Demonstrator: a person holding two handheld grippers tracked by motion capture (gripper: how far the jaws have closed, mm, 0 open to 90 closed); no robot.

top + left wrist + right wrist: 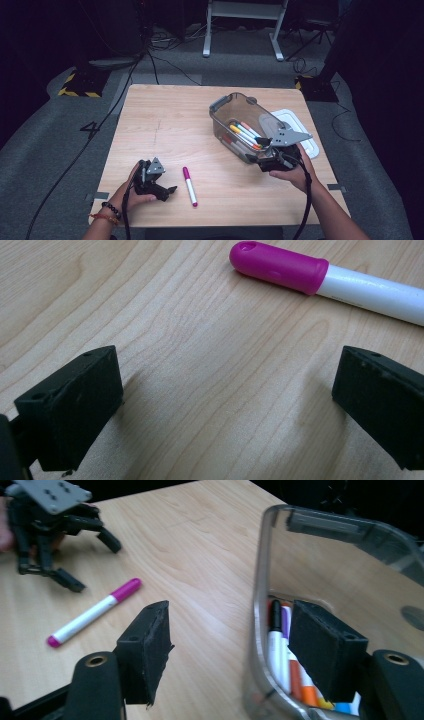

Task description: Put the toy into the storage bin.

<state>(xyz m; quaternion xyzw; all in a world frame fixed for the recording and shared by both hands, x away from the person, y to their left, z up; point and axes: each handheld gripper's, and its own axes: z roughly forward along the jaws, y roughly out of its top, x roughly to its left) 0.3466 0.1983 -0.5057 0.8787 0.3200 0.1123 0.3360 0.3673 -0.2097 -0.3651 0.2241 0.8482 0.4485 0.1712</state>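
Gathering markers into the clear bin (235,107) looks to be the step in hand: one pink-capped marker (190,186) lies loose on the surface (165,125), just beside the left hand-held gripper (167,192), whose jaws stand apart and empty. Next, those jaws must straddle its barrel. The right hand-held gripper (263,144), jaws apart holding nothing, straddles the bin's wall; inside lie several markers (280,645). A white lid (300,130) rests behind.

Wooden counter (165,120) carried pink-capped marker (189,186), clear bin (240,125) of markers, white lid (300,131) beside bin.
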